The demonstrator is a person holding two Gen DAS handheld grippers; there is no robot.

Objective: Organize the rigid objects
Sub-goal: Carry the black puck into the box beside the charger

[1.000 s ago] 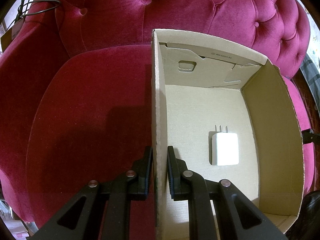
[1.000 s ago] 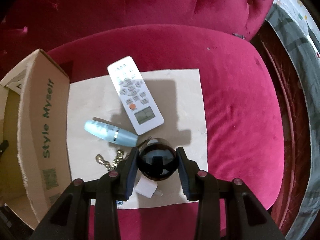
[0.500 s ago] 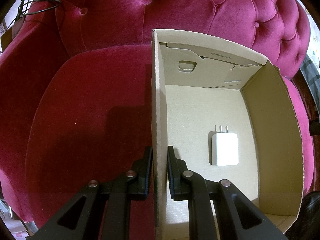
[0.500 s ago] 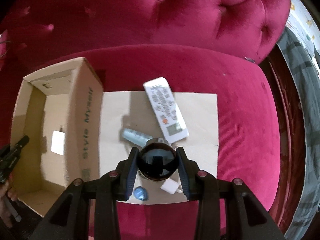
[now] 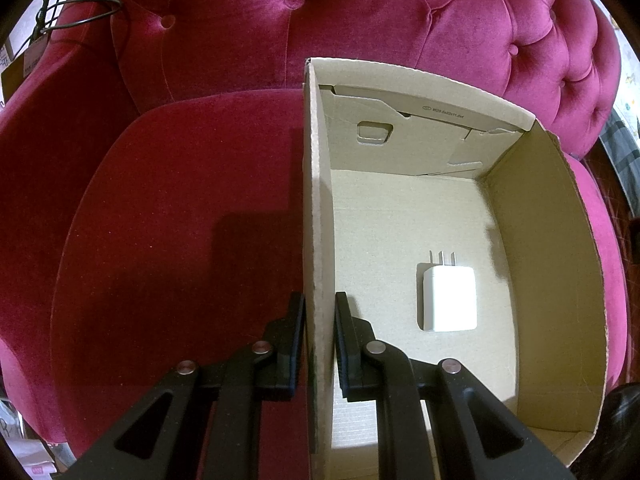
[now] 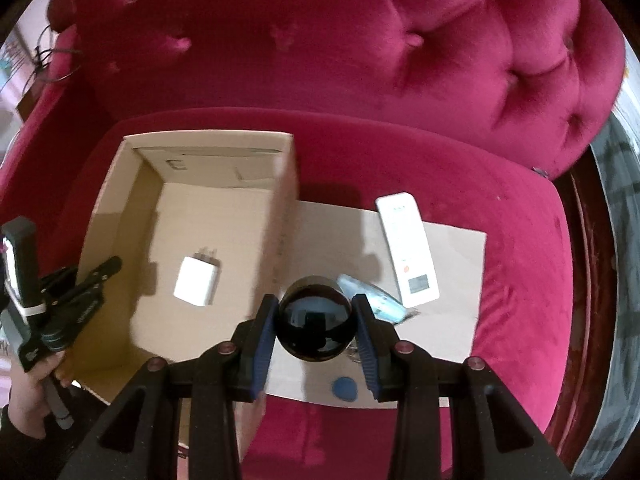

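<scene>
Left wrist view: left gripper (image 5: pixel 319 344) was clenched on the box (image 5: pixel 318 208) wall, one finger outside, one inside, pads pressed to the cardboard. Box sat open-topped on the red sofa (image 5: pixel 180 220). Seat cushion lay left of the fingers, box floor to their right. A white charger (image 5: pixel 448 300) lay flat on the box floor, just ahead and right of the inner finger, prongs pointing away from the gripper. It touched no wall.

Right wrist view: right gripper (image 6: pixel 314 320) was grasping a black ball (image 6: pixel 314 324), glossy, pinched between both blue pads. Ball was up off the surface, above the box's (image 6: pixel 286 208) right wall. Charger (image 6: pixel 197 281) lay inside the box, left of the fingers. A cardboard sheet (image 6: pixel 452 280) lay on the seat right of the box. On it: a white remote (image 6: pixel 408 252) ahead and right of the fingers, a pale blue tube (image 6: pixel 376 304) just beside the right finger and partly hidden by it, a blue cap (image 6: pixel 344 389) below the ball near the sheet's close edge. Something small showed between ball and right finger, too hidden to tell. Far left, the left gripper (image 6: pixel 100 270) was on the box's left wall, a hand (image 6: pixel 28 400) on its handle. Sofa (image 6: pixel 400 60) backrest was tufted, blurred.
</scene>
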